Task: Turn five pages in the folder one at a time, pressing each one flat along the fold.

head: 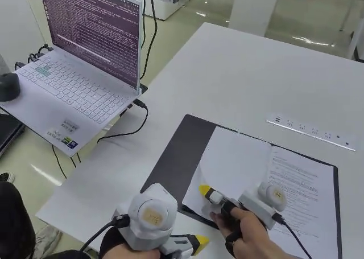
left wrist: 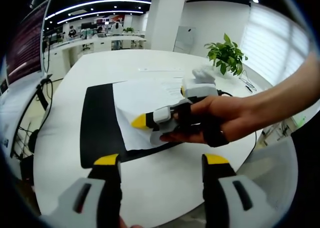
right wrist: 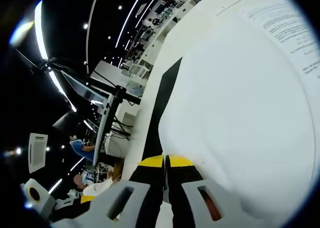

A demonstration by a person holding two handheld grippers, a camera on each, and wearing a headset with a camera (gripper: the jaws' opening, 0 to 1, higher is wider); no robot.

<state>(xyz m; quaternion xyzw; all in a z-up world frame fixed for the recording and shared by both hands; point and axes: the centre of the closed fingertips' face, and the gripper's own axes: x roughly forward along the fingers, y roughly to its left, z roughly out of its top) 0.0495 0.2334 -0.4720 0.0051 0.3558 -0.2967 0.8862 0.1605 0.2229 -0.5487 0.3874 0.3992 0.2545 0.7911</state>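
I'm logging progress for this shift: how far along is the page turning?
Done: nothing yet, it seems; the left cover of the black folder lies bare. In hand: the right gripper is shut on a curling white sheet, mid-turn; the left gripper hangs open. Left: pressing this fold, then probably four more pages.

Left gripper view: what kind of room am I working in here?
Probably an open-plan office or lab: a big white table, an open laptop with cables, a potted plant, and rows of desks under strip lights behind.
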